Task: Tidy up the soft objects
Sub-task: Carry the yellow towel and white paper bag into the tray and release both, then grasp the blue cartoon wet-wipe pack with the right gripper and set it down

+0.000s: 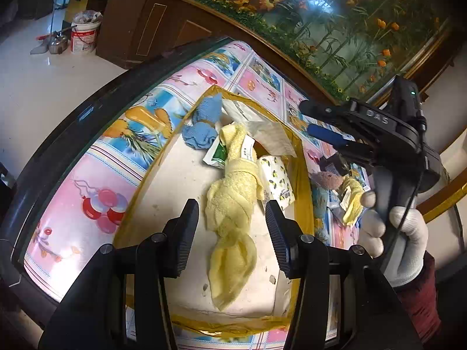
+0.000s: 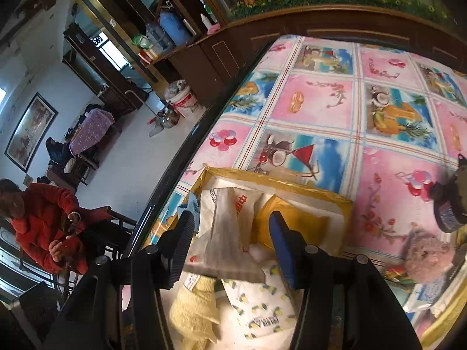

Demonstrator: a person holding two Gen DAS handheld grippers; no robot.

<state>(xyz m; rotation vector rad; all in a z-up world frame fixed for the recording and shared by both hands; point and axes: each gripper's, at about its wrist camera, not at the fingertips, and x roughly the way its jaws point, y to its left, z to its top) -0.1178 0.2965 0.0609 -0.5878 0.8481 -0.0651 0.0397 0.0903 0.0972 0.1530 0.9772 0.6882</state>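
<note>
Towel lies in the tray between your left tongs, both tongs apart and empty. Closing now may snag the tissue pack, probably touching it.

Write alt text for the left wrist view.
Open left tongs hover over a twisted yellow towel lying in a shallow tray with blue cloth and tissue packs. The right tongs, in a gloved hand, reach over the tray's right edge.

The yellow towel is fluffy terry cloth. The tissue pack has glossy plastic wrap. The tabletop wears a shiny printed plastic cover. The cabinet is dark polished wood.
</note>
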